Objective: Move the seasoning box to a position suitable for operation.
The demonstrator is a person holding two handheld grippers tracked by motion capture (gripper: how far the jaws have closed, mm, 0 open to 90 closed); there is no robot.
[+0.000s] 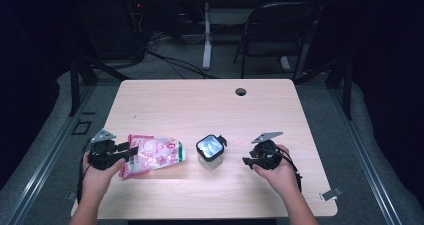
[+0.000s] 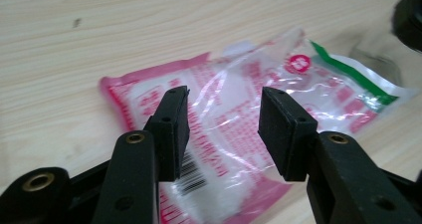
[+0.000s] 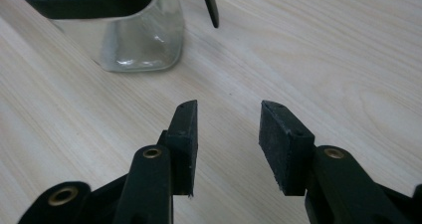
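Note:
A pink and white plastic bag [image 1: 152, 155] with a green strip at one end lies flat on the table, left of centre. My left gripper [image 1: 131, 151] is at the bag's left end with its jaws open. In the left gripper view the bag [image 2: 234, 114] lies under and beyond the open jaws [image 2: 224, 97], and the pads do not press on it. A small clear jar with a black lid [image 1: 210, 150] stands at the table's middle. My right gripper [image 1: 247, 160] is just right of the jar, open and holding nothing [image 3: 229, 109]. The jar's clear base [image 3: 134, 40] appears ahead and to the left.
The light wooden table [image 1: 200, 105] has a round cable hole [image 1: 241, 91] near its far edge. A black chair [image 1: 275, 30] and a desk leg stand on the floor beyond the table. A small clip [image 1: 331, 194] sits at the table's near right corner.

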